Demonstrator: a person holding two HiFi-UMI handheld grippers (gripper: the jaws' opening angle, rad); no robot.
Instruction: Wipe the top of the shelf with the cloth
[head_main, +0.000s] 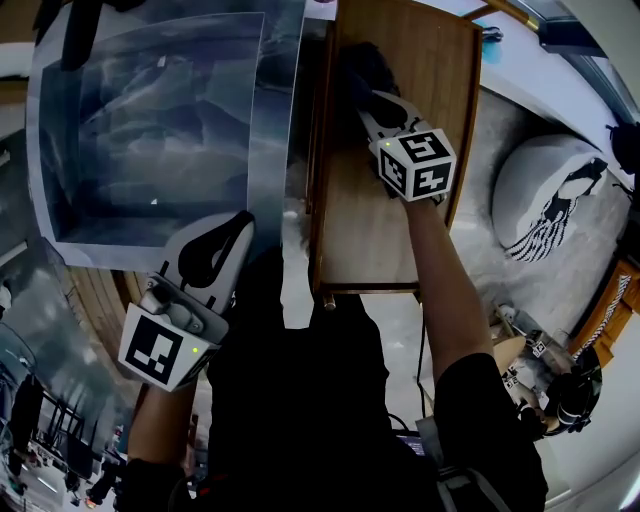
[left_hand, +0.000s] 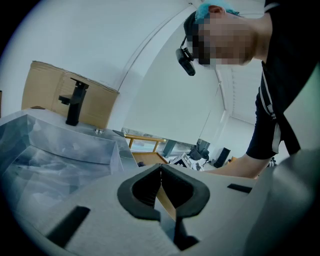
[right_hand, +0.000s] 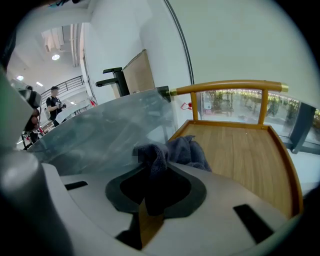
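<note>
While the dark cloth (right_hand: 176, 150) is clamped between the jaws of the right gripper (right_hand: 154, 186), it is laid on the wooden shelf top (right_hand: 242, 147), near the edge beside the metal sink (head_main: 150, 130). The left gripper (left_hand: 161, 186) is held off the shelf, beside the sink, with its jaws closed together on nothing.

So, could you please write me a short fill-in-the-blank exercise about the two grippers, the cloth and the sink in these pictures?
1. The cloth clamped in the right gripper lies on the ____ top of the shelf.
2. The left gripper is shut and holds ____.
3. The tap standing at the sink is ____ in colour.

Missing words: wooden; nothing; black.
</note>
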